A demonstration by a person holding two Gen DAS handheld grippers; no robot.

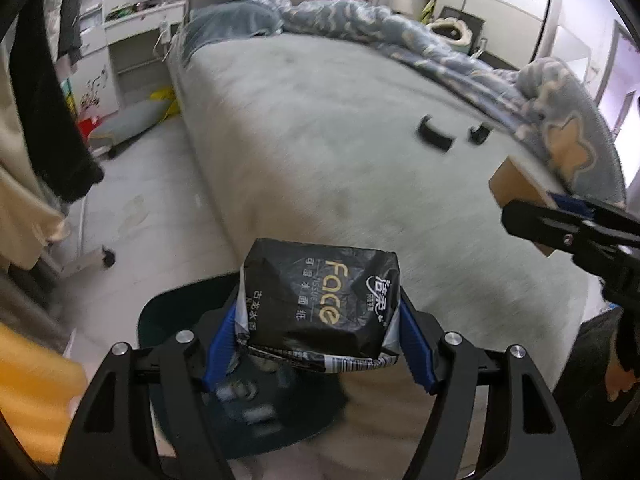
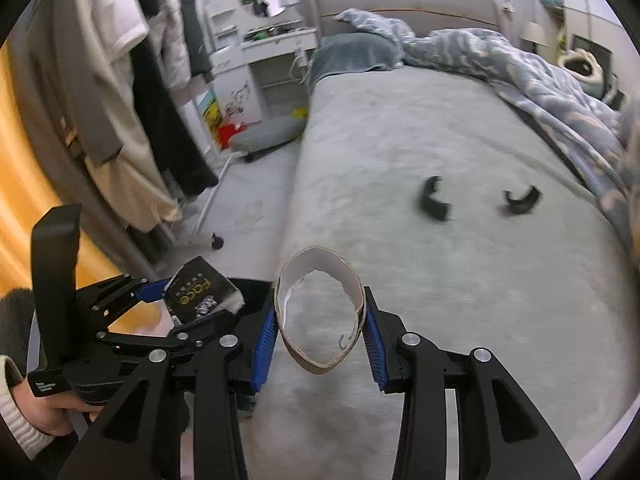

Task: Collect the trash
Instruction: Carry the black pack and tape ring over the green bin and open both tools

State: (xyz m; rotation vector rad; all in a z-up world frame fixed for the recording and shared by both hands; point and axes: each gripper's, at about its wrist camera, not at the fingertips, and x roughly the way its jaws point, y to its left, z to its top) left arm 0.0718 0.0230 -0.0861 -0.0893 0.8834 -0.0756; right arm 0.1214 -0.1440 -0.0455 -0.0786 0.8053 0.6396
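Observation:
My left gripper point(image 1: 318, 340) is shut on a black "Face" tissue pack point(image 1: 320, 300) and holds it over a dark trash bin point(image 1: 160, 320) beside the bed. The pack also shows in the right wrist view point(image 2: 202, 294). My right gripper point(image 2: 320, 320) is shut on a torn cardboard tape roll point(image 2: 320, 312), squeezed oval, above the bed's near edge. In the left wrist view the roll point(image 1: 516, 188) shows at the right. Two black curved scraps point(image 2: 434, 200) point(image 2: 520, 200) lie on the grey bed sheet point(image 2: 440, 140).
A rumpled blue quilt point(image 2: 540, 76) covers the far right of the bed. Clothes hang on a rack point(image 2: 132, 100) at the left, with a wheeled base point(image 2: 216, 242) on the floor. A white dresser point(image 2: 264, 68) and a grey cushion point(image 2: 268, 136) stand beyond.

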